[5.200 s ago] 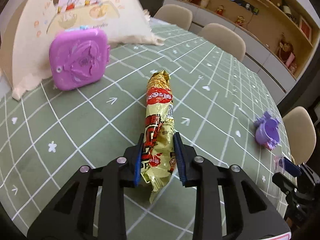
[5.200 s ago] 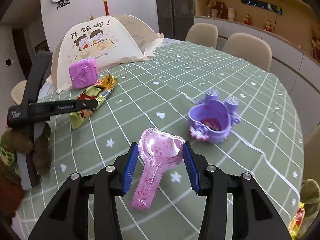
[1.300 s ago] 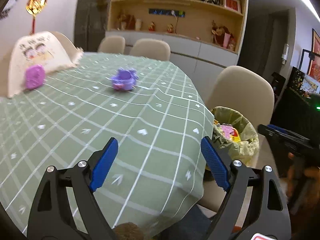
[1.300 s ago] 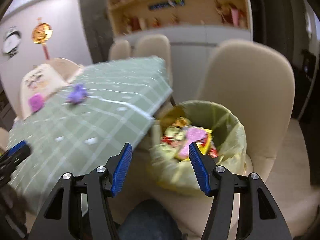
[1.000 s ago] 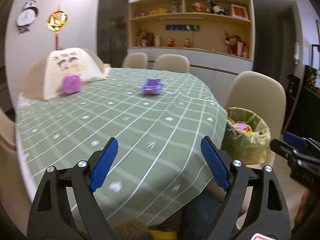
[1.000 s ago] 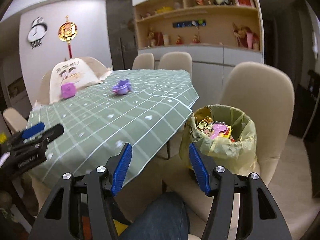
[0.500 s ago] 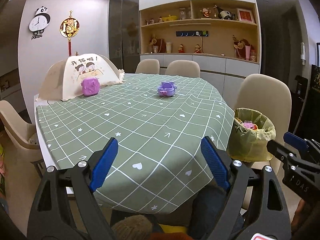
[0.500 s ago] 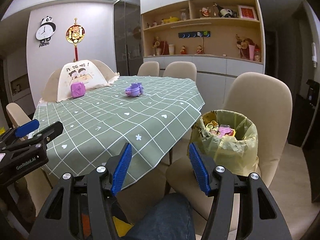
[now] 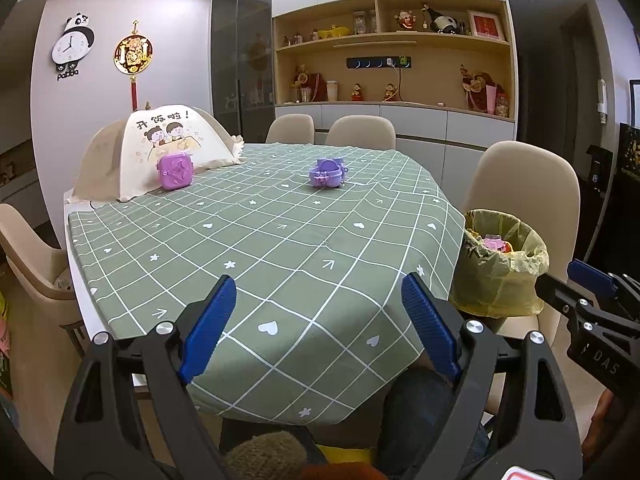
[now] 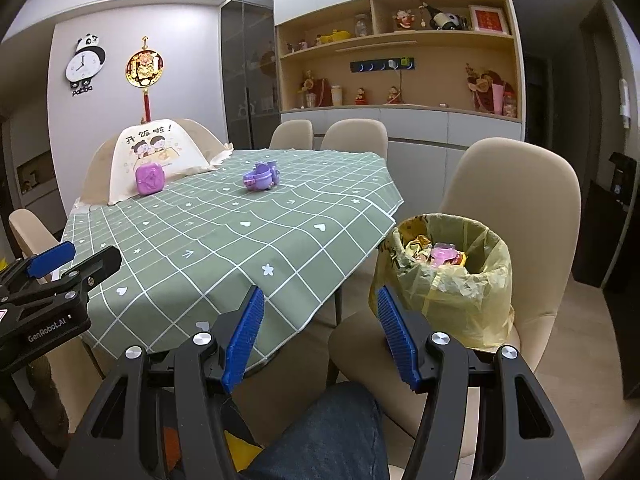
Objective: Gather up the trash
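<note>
My right wrist view looks into the yellow-lined round trash bin (image 10: pixel 452 280) on a beige chair, showing a pink plastic wrapper (image 10: pixel 444 257); the left view barely does. My left gripper (image 9: pixel 320 328) and right gripper (image 10: pixel 320 336) gape wide, empty, tilted slightly downward.

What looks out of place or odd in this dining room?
The yellow-bagged trash bin stands on the seat of a beige dining chair, not on the floor. The green checked tablecloth is rumpled, with a ridge near its far edge. Nothing is spilled.
</note>
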### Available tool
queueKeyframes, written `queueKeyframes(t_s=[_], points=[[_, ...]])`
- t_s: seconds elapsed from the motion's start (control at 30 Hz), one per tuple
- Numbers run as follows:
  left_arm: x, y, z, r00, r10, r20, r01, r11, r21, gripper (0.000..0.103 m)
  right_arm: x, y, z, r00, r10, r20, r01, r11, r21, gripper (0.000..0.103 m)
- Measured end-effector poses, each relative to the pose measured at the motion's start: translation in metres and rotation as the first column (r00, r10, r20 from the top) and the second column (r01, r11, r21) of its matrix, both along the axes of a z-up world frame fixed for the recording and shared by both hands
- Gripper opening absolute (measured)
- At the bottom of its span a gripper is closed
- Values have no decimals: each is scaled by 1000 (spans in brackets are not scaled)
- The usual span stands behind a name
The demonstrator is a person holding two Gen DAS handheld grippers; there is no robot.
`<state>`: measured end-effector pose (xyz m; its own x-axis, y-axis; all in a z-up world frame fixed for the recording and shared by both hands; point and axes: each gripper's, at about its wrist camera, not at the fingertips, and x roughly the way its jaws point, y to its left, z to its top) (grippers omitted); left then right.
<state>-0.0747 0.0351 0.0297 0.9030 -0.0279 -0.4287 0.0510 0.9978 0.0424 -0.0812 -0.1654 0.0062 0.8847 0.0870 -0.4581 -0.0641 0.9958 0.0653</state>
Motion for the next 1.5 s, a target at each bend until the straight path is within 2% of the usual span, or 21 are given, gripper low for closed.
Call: queueKeyframes(t_s=[1.5], points=[[1, -4, -4, 1000, -5, -23, 5, 1000, -4, 80, 1, -3, -2, 1000, -4, -7, 5, 1000, 9, 56]])
